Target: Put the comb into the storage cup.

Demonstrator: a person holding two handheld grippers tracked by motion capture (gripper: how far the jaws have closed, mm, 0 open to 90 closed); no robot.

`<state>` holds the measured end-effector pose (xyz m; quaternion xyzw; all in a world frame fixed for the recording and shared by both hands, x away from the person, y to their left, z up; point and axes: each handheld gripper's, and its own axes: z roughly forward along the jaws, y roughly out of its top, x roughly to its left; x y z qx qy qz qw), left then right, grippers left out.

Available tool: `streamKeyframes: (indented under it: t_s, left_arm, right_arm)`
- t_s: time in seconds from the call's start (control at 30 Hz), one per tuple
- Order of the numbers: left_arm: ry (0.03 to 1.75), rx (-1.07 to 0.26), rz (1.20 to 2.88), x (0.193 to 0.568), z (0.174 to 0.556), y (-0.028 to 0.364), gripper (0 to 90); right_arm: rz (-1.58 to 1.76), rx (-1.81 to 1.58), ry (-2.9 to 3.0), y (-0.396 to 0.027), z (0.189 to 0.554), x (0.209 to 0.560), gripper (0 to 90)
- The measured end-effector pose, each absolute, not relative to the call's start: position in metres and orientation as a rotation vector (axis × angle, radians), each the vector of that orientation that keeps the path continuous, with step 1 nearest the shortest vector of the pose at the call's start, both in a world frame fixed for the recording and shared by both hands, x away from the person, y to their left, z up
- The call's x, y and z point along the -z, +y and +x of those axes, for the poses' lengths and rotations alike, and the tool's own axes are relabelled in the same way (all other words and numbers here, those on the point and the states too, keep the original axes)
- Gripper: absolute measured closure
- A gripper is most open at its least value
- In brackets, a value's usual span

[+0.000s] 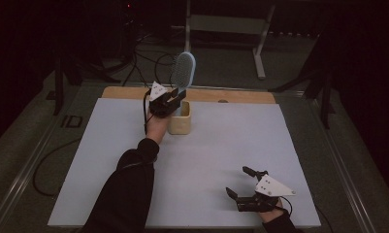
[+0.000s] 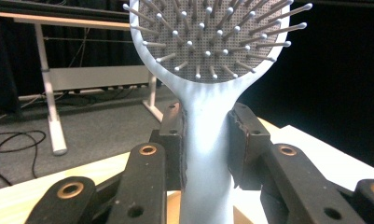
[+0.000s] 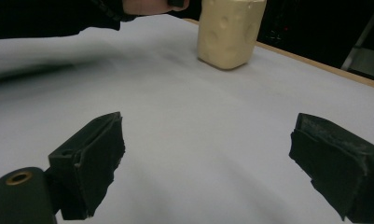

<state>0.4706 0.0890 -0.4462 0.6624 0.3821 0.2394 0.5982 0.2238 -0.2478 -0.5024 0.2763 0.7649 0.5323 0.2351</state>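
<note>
Hairbrush [image 2: 208, 116] handle pinched between left gripper [image 1: 175, 100] jaws above cream holder [image 1: 179, 119], right gripper [image 1: 241, 182] jaws spread.

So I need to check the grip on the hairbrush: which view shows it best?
The left gripper view: the hairbrush handle sits clamped between the left hand-held gripper's jaws, bristles facing the camera. The high view shows it small and upright above the cream cup.

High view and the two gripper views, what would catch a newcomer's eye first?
First, the pale blue hairbrush, held upright by its handle in the left gripper above the cream holder at the table's far side. Next, the right gripper, jaws wide open and holding nothing, low over the white tabletop near its front right corner.
</note>
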Motion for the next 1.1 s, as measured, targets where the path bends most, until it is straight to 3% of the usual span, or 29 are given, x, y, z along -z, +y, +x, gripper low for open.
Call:
streamKeyframes:
  t_s: [0.93,1.0,1.1]
  left_arm:
    - [0.885,-0.622,1.557,0.469,0.453,0.091,68.2]
    - [0.883,-0.6,1.58,0.469,0.453,0.091,58.2]
    - [0.854,-0.531,1.603,0.47,0.454,0.093,30.8]
  right_arm:
    - [0.756,-1.454,2.105,-0.246,0.224,0.503,9.3]
    - [0.756,-1.453,2.108,-0.246,0.224,0.503,9.3]
    - [0.76,-1.452,2.109,-0.246,0.224,0.503,9.3]
